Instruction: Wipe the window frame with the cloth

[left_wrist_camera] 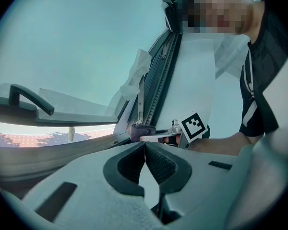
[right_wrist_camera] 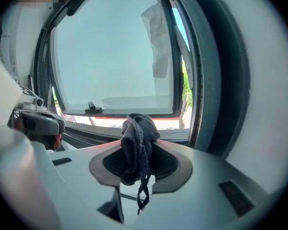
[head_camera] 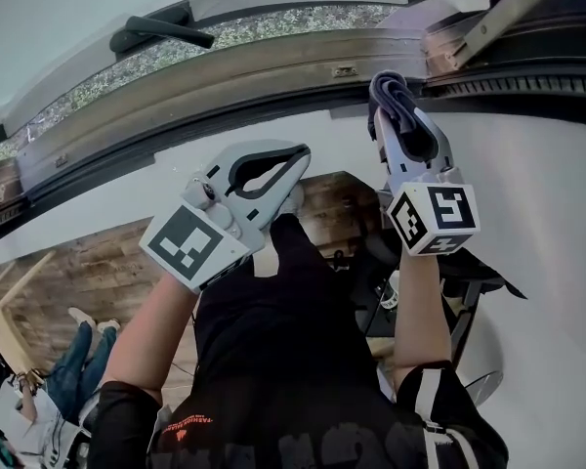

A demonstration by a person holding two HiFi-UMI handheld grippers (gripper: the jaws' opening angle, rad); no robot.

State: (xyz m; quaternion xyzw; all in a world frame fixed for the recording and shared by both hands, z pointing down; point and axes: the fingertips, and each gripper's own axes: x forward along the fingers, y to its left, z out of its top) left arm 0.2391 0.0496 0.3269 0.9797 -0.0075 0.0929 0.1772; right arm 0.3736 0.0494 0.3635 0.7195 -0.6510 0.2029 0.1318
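Observation:
The window frame (head_camera: 273, 66) curves across the top of the head view, its sash swung outward. My right gripper (head_camera: 396, 101) is shut on a dark grey cloth (head_camera: 389, 88), which bulges past the fingertips close to the frame's lower right corner; whether it touches the frame I cannot tell. In the right gripper view the cloth (right_wrist_camera: 137, 143) is bunched between the jaws with a loose thread hanging down, and the frame's bottom rail (right_wrist_camera: 134, 114) lies behind it. My left gripper (head_camera: 298, 154) hangs below the frame, shut and empty, its jaws meeting (left_wrist_camera: 145, 146).
A black window handle (head_camera: 161, 32) sits on the sash at upper left. A metal hinge arm (head_camera: 488, 22) crosses the top right corner. White wall (head_camera: 537, 164) lies below the frame. A white sheet (right_wrist_camera: 156, 37) hangs at the sash's upper corner.

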